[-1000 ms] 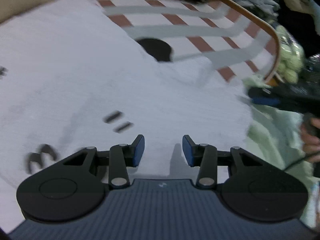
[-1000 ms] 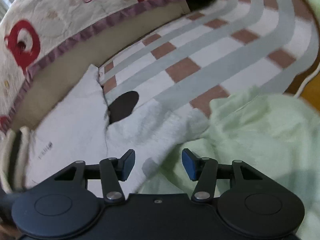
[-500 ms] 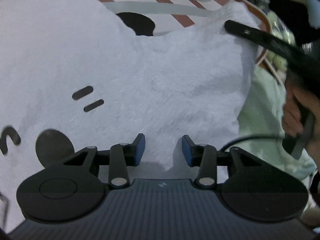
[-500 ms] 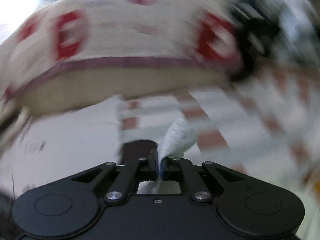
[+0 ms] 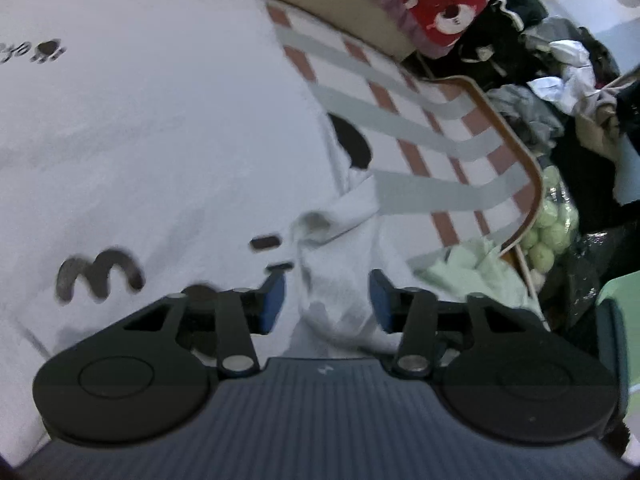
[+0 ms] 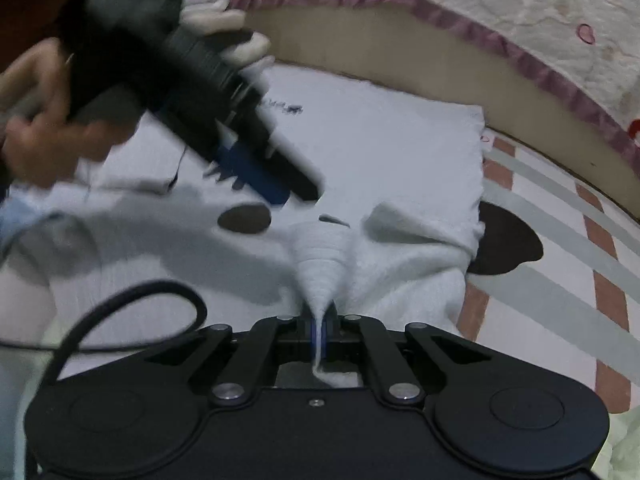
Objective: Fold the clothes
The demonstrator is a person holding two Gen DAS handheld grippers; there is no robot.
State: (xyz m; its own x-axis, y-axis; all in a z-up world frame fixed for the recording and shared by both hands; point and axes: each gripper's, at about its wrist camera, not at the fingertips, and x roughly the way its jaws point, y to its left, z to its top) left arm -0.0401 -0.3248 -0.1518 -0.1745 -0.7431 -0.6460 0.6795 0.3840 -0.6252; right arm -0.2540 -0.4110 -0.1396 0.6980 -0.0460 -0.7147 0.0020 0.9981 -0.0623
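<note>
White fleece garment point(image 6: 380, 160) pinched by right hand-held gripper point(image 6: 319, 330), left hand-held gripper point(image 5: 326, 300) open, green cloth point(image 5: 472, 272) left-view only

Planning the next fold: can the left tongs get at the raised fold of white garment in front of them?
Probably yes. The left tongs are open, and the white garment bunches up right between the blue pads with nothing in between. The right tongs already pinch another part.

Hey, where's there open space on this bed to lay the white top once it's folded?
The striped checked sheet is bare between the white garment edge and the curved wooden rail, up to the bear-print quilt. It is crowded beyond the rail, with piled clothes, and near the green cloth.
</note>
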